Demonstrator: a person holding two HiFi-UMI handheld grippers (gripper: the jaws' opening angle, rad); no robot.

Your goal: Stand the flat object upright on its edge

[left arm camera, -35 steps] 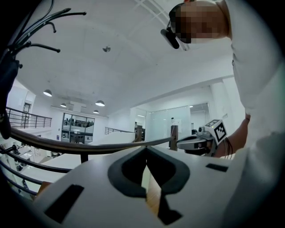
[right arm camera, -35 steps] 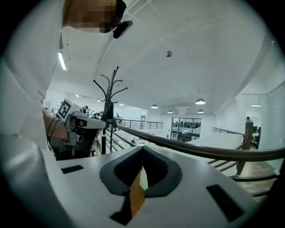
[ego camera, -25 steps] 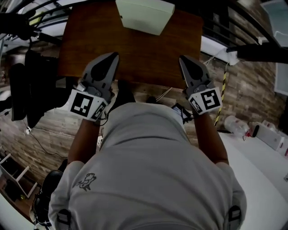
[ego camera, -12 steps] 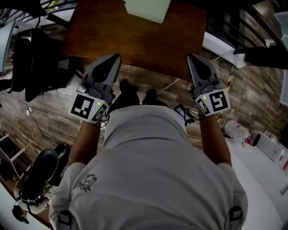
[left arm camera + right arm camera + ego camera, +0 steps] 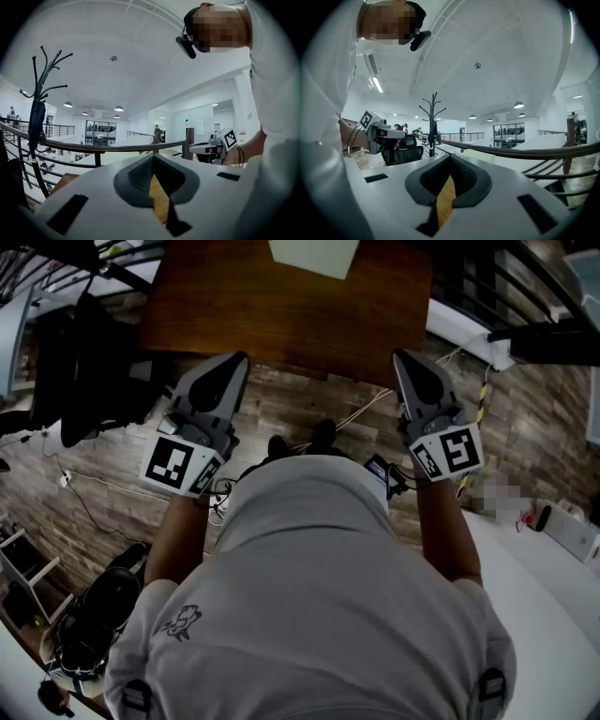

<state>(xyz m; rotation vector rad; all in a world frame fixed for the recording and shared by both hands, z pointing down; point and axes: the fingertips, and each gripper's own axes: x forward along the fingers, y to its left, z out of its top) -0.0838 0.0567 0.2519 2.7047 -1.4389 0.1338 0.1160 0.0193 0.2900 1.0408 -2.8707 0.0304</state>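
While the person stands back from the brown table [image 5: 281, 315], both grippers stick out in front, side by side and well apart. The left gripper [image 5: 240, 358] has its two jaws pressed together, and nothing sits between them. The right gripper [image 5: 400, 354] is the same, with its jaws together and holding nothing. Both tips are close to the near edge of the table, with the wood floor [image 5: 309, 413] below the grippers.

The flat object [image 5: 314, 253] is pale and lies flat on the far part of the table, well apart from both grippers. Only its near part shows, because the top of the head view cuts it off. Its near edge runs from left to right and slopes a little, so its right corner is the one closest to the person. Which way its long side goes cannot be told.

In the left gripper view a black coat stand [image 5: 37, 108] stands by a railing [image 5: 93, 149].
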